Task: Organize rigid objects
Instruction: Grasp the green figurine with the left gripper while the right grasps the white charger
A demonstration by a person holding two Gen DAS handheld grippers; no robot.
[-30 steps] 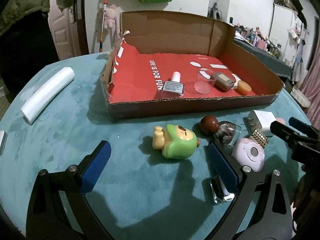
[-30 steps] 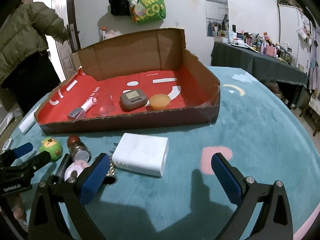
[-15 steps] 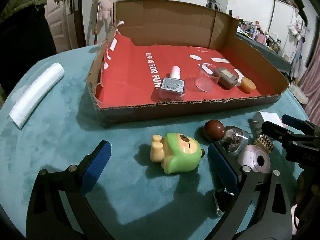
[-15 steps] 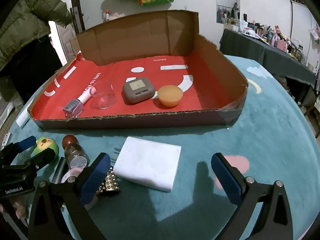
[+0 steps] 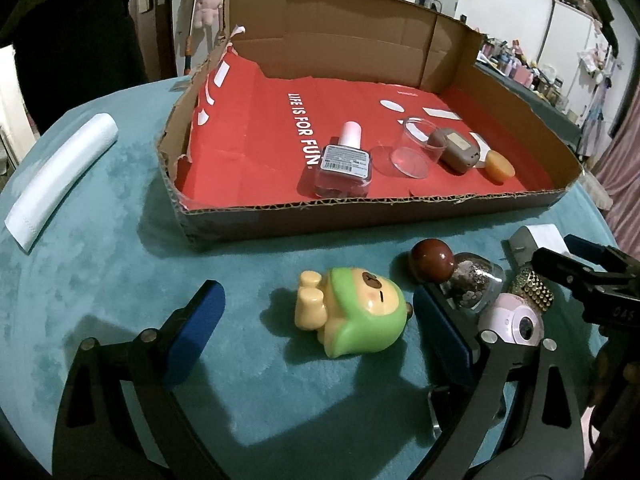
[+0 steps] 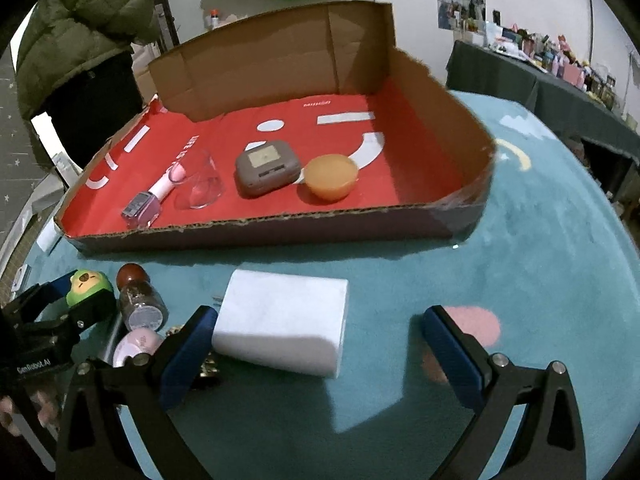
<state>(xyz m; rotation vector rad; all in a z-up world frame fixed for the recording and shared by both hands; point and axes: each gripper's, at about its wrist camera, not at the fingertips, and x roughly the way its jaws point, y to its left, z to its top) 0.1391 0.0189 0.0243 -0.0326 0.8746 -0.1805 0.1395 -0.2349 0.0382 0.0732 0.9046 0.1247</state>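
A cardboard box (image 5: 360, 216) with a red floor holds a nail polish bottle (image 5: 344, 160), a clear cup (image 5: 412, 148), a grey case (image 5: 456, 148) and an orange disc (image 5: 499, 165). In front of it on the teal table lie a green bear toy (image 5: 356, 316), a brown-capped jar (image 5: 460, 276), a pink round object (image 5: 516, 320) and a studded gold item (image 5: 532, 288). My left gripper (image 5: 320, 336) is open around the bear toy. My right gripper (image 6: 320, 344) is open around a white block (image 6: 284, 320).
A rolled white cloth (image 5: 60, 176) lies at the table's far left. A person in a green jacket (image 6: 80, 40) stands behind the table. A cluttered dark side table (image 6: 560, 80) stands at the right. A metal clip (image 5: 436, 412) lies near my left gripper.
Both grippers have moved forward and lower toward the table. The bear toy now sits between the left fingers, and the white block between the right fingers.
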